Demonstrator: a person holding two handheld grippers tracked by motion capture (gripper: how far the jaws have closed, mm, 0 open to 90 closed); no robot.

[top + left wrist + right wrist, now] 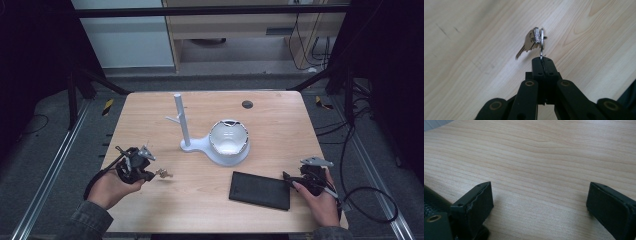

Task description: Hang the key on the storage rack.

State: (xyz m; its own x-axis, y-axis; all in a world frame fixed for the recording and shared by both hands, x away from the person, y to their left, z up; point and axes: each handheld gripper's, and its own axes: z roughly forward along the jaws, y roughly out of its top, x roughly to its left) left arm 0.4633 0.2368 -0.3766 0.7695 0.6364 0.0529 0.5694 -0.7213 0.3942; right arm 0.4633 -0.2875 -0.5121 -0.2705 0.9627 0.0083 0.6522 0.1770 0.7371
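Bunch of keys (pixel 534 41) on a metal ring, silver and brass-toned, hanging clear above the wooden table, ring edge pinched at 6 o'clock, blades angled toward 8 o'clock. High view: at table's 8 o'clock area (pixel 163 174).

Lab / data-collection rig, not a home. Light wood table (pixel 150 107) sits inside a black metal frame (pixel 210 11) w/ diagonal struts, aluminium rails (pixel 47 172) on both sides of the grey floor. Hazard-stripe tape marks (pixel 107 106) at floor level, loose black cables (pixel 372 200) on the right. Behind: plain wood cabinet (pixel 235 30) w/ more wires hanging. Dark curtained sides, props staged on the tabletop.
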